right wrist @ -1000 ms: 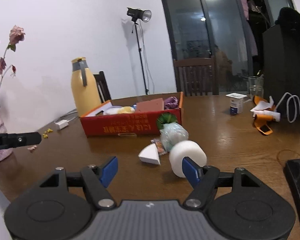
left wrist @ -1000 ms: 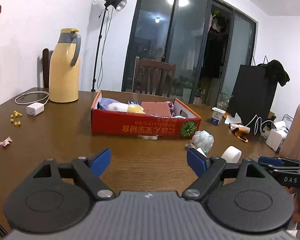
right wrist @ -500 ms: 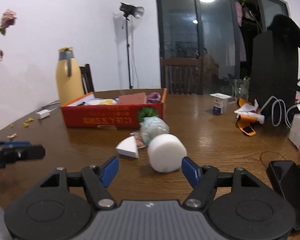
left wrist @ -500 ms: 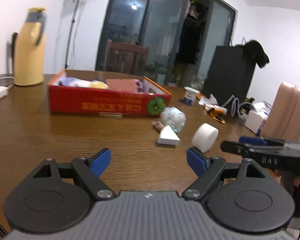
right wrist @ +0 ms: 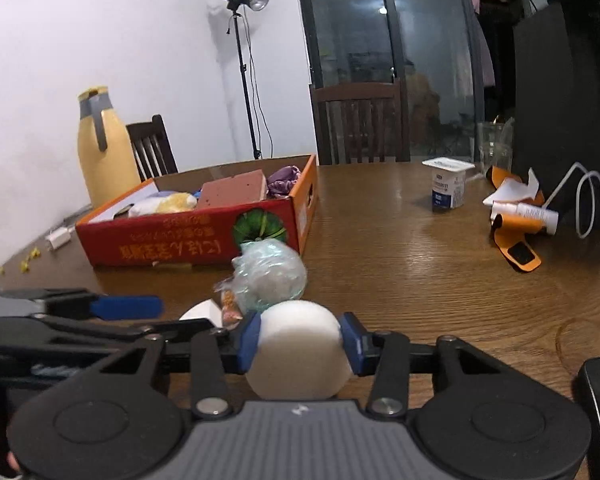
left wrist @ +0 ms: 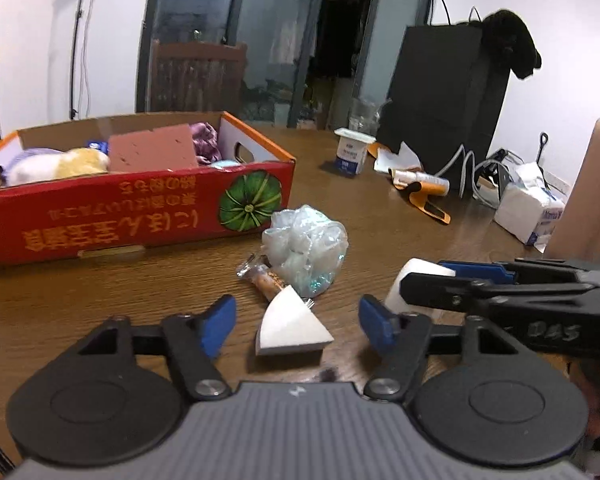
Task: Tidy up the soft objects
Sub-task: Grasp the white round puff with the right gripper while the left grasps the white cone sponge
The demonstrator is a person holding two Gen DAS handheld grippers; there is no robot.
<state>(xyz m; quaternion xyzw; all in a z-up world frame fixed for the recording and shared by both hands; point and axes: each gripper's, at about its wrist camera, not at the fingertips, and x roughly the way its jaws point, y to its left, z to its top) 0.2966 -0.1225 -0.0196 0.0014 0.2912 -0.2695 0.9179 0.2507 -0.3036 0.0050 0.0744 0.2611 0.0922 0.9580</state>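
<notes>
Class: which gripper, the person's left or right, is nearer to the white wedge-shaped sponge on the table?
Left. The left gripper brackets the wedge sponge, jaws closing, pads not yet touching. The right gripper is beside it, closing on the round white sponge.

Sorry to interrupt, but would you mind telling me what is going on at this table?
A person is tidying soft items into the red cardboard box, one handheld gripper per hand. The right gripper is closing on the white foam cylinder, its pads already against both sides. The left gripper is closing around the white foam wedge but is not touching it yet. A mesh bath pouf and a wrapped snack wait on the table.
</notes>
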